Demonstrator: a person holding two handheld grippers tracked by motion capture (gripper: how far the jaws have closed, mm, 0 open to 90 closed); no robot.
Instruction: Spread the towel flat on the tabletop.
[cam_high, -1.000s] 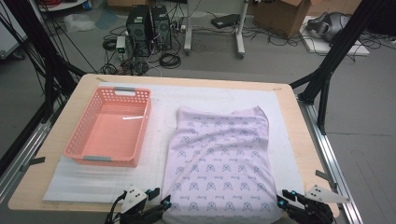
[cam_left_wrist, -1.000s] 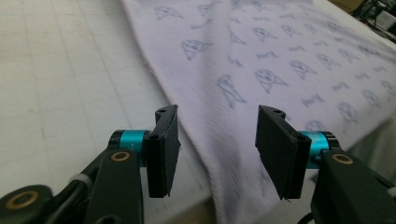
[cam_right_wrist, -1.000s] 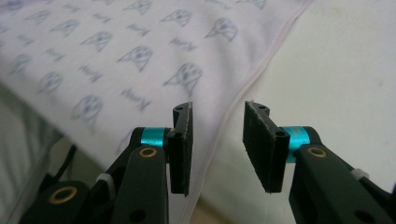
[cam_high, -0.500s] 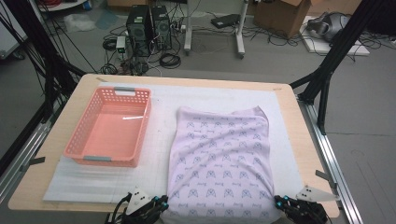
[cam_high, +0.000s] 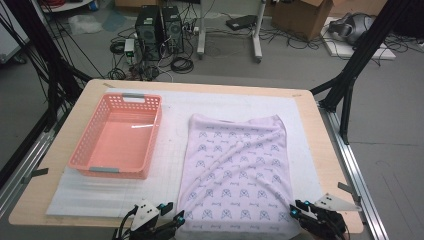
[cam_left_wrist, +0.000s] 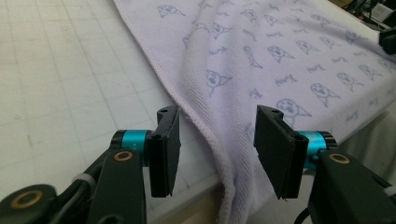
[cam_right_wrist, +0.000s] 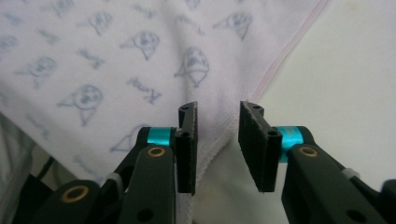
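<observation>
A pale lilac towel (cam_high: 235, 165) with small blue prints lies flat on the white mat, its near edge hanging over the table's front. My left gripper (cam_high: 176, 219) is at the towel's near left corner. In the left gripper view it (cam_left_wrist: 217, 149) stands open, with the towel's hemmed edge (cam_left_wrist: 205, 126) running between the jaws. My right gripper (cam_high: 295, 213) is at the near right corner. It (cam_right_wrist: 218, 144) is open by a narrower gap, and the towel's pink hem (cam_right_wrist: 224, 135) lies between the jaws without being pinched.
An empty salmon-pink plastic basket (cam_high: 85, 150) stands on the white gridded mat (cam_high: 170, 130) left of the towel. The wooden table (cam_high: 325, 150) ends close to both grippers. Black frame posts stand at the table's sides, and computers and cables are on the floor beyond.
Both grippers have edged inward to the towel's near corners, the right one leftward, the left one rightward. The towel and the basket have not moved.
</observation>
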